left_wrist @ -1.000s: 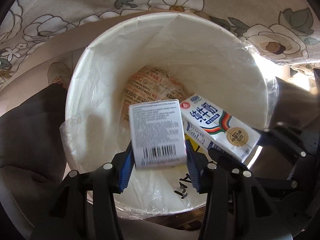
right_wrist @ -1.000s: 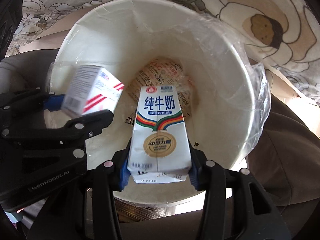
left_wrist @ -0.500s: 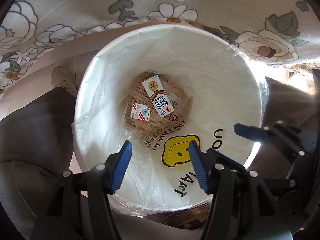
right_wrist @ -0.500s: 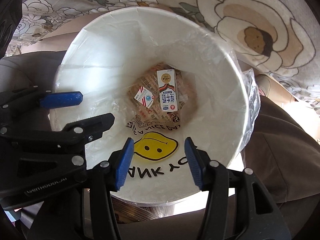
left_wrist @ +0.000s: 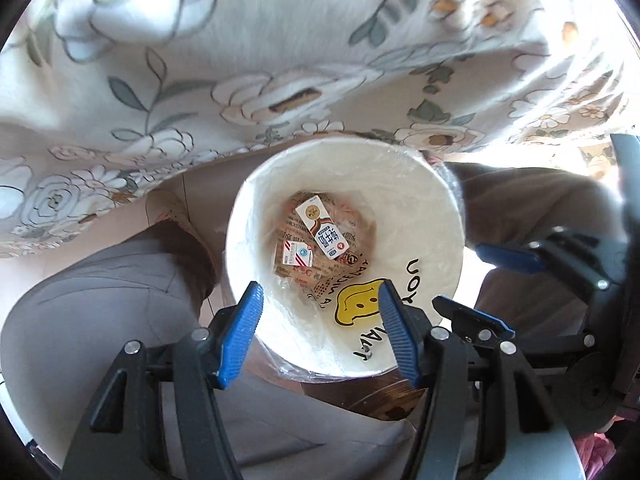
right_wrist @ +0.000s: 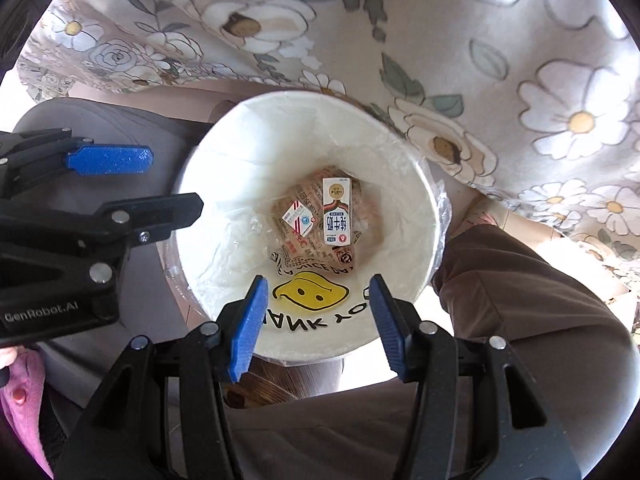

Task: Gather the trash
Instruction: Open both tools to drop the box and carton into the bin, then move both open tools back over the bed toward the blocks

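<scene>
A white bin (left_wrist: 412,208) (right_wrist: 248,184) with a clear liner and a yellow smiley print stands below both grippers. At its bottom a milk carton (left_wrist: 322,226) (right_wrist: 337,210) and a small red-striped box (left_wrist: 296,254) (right_wrist: 298,218) lie on printed brown paper (right_wrist: 304,248). My left gripper (left_wrist: 320,286) hangs high over the bin's near rim, its jaws opening with nothing between them. My right gripper (right_wrist: 319,280) is open and empty over the same rim. Each gripper shows in the other's view: the right gripper's fingers (left_wrist: 508,258), the left gripper's fingers (right_wrist: 110,160).
A floral cloth (left_wrist: 280,60) (right_wrist: 480,60) hangs over the far side of the bin. A person's trousered legs (left_wrist: 100,300) (right_wrist: 520,300) flank the bin, with a shoe (left_wrist: 168,208) at the left. Pink fabric (right_wrist: 24,392) shows at the lower left edge.
A second ago each gripper held its item over the bin: left the small box, right the milk carton. Both let go, the items fell to the bottom, and both grippers rose.
</scene>
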`<state>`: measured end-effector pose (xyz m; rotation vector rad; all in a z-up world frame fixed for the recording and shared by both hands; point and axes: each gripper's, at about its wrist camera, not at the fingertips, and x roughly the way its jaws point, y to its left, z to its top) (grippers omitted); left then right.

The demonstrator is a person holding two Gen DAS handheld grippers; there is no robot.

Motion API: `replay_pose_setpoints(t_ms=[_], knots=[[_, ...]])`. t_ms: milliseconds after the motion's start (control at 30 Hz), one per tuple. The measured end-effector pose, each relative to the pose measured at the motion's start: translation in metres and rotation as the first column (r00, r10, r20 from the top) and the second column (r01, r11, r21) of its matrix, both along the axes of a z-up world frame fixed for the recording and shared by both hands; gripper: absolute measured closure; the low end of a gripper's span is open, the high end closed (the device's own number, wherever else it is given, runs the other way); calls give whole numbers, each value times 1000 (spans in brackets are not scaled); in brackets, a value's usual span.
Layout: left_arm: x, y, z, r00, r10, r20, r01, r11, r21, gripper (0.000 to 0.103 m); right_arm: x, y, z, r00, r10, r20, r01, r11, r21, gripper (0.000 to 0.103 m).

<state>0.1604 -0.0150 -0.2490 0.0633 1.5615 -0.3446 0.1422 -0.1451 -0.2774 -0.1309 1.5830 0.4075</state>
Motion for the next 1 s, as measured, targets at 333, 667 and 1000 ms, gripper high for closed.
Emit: replay_pose_setpoints(t_ms=[333,667,1000], knots=[[-12,1,101,979,-54,197,63,997,-38,33,-21,-19,114,975,63,211,-66,998,7,49],[-3,3,186,928,-89,361,103,995,-18,25,-20,-38,207,913,119,391,-92,992,-87,49],[21,-2,231,867,-170,468,153,985,76,19,7,-52,281,855,140,500,-108,990,-92,49]])
